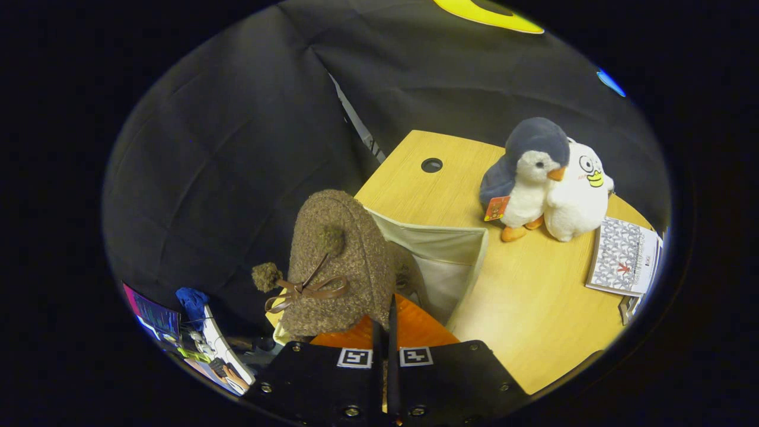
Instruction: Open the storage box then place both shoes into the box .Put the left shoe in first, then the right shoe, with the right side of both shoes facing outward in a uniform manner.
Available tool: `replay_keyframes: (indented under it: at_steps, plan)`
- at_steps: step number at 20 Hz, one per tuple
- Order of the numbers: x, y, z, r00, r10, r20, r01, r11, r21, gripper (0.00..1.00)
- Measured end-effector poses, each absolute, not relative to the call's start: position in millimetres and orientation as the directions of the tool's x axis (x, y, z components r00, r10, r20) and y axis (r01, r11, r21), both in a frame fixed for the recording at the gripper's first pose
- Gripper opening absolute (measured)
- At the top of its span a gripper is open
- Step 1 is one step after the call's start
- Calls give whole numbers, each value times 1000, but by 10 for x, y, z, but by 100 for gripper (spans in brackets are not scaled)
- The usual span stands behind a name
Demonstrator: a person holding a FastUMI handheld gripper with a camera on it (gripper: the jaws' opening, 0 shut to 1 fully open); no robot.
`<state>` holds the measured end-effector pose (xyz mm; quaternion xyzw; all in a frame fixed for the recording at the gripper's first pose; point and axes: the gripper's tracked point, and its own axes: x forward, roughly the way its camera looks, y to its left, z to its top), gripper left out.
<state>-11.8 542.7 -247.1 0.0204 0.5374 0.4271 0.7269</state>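
At nine o'clock from our tool point(384, 332) sits clutter we cannot identify, low beside the bench point(533, 308). Just ahead, at eleven o'clock, the brown fuzzy shoe point(338, 261) with its ribbon bow hangs over the open storage box point(450, 261) — its heel end seems pinched between the fingers, which stand nearly together, though the contact itself is hidden. The box's pale lining shows at one o'clock. Farther at two o'clock stand a plush penguin point(528, 178) and a white plush toy point(578, 193), touching — a booklet point(622, 255) lies beside them.
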Motion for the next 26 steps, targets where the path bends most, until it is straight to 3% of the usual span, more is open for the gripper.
replay_keyframes:
  at_steps: [10, 11, 15, 23, 26]
  plan:
    - [-90, 5560, -2793, 58, 588, -807, -608, 661, 439, 3]
    - [-89, 5566, -2702, 53, 605, -794, -609, 650, 455, 8]
    - [51, 5562, -2551, 148, 649, -746, -639, 639, 429, 100]
    - [415, 4862, -1616, 362, 703, -612, -614, 674, 411, 99]
    - [656, 4489, -1273, 491, 675, -551, -592, 722, 358, 99]
